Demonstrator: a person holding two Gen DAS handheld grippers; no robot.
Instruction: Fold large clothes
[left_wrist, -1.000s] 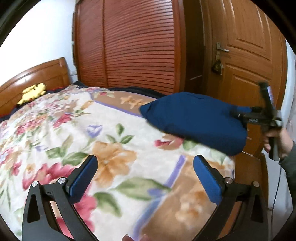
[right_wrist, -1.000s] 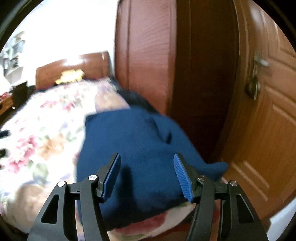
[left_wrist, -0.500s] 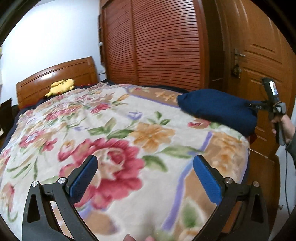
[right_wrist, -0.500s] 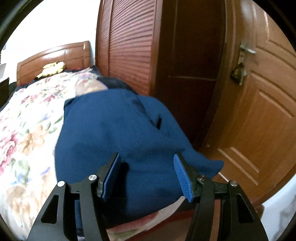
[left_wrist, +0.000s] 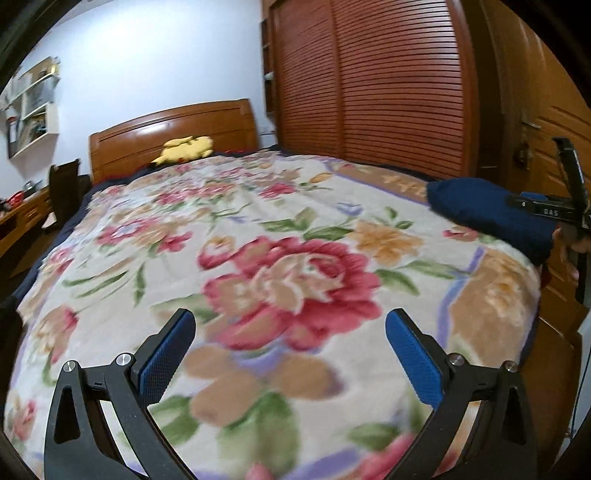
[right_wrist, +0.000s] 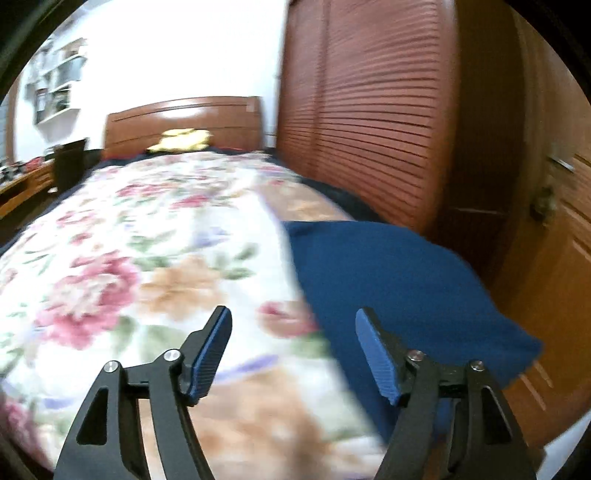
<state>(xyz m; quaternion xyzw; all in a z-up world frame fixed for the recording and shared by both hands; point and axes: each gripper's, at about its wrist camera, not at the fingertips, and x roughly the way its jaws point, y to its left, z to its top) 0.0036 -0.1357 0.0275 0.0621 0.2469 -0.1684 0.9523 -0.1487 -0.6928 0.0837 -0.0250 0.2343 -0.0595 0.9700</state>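
A folded dark blue garment (left_wrist: 487, 218) lies on the right corner of the bed with the floral blanket (left_wrist: 258, 258). In the right wrist view the blue garment (right_wrist: 388, 280) sits just ahead and to the right of my right gripper (right_wrist: 293, 350); its jaws are opening and nothing is between them. My left gripper (left_wrist: 290, 354) hovers open over the blanket's big red rose, well left of the garment, with nothing between its blue pads. In the left wrist view the right gripper's black body (left_wrist: 554, 210) shows past the garment, held by a hand (left_wrist: 572, 247).
A wooden headboard (left_wrist: 173, 129) with a yellow plush toy (left_wrist: 184, 147) stands at the far end. A slatted wardrobe (left_wrist: 369, 85) and a wooden door (right_wrist: 554, 229) line the right side. A desk and a dark chair (left_wrist: 64, 188) stand at the left.
My left gripper has swung left and back, away from the garment, over the middle of the blanket. My right gripper has pulled off the blue garment, moved left, and its jaws have widened.
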